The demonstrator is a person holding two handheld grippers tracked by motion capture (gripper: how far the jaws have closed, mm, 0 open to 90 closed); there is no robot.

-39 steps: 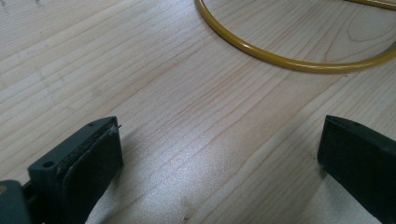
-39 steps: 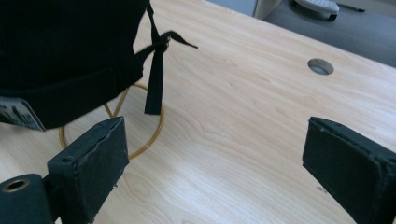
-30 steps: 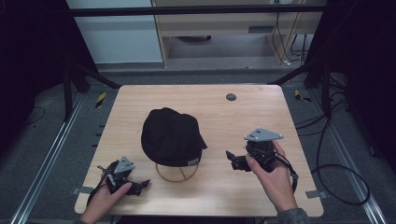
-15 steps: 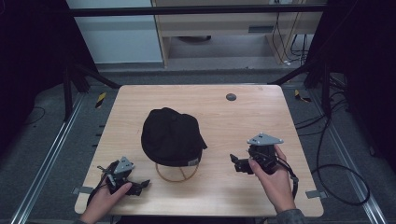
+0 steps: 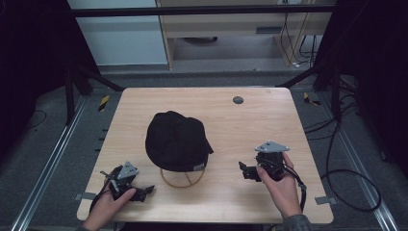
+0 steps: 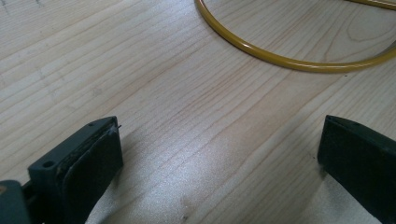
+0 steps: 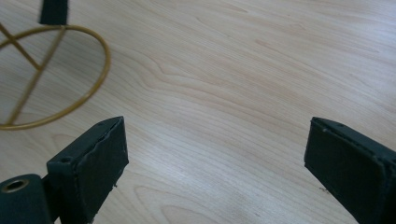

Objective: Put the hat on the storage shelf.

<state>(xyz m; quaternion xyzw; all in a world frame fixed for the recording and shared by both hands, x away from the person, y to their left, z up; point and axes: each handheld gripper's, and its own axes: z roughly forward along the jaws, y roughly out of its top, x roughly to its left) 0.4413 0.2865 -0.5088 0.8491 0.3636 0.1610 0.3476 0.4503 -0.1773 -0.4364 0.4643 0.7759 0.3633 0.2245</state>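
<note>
The cap (image 5: 176,140) sits on a yellow wire stand (image 5: 182,177) mid-tabletop (image 5: 269,120), between both released, empty tools: left tool (image 5: 144,192), right tool (image 5: 244,171). A one-sided tug on the cap would likely tip the light stand.

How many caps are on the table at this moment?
1. A black fabric cap sits on a yellow wire stand near the middle of the wooden table, between the open left gripper and the open right gripper. Nothing suggests another is hidden.
</note>
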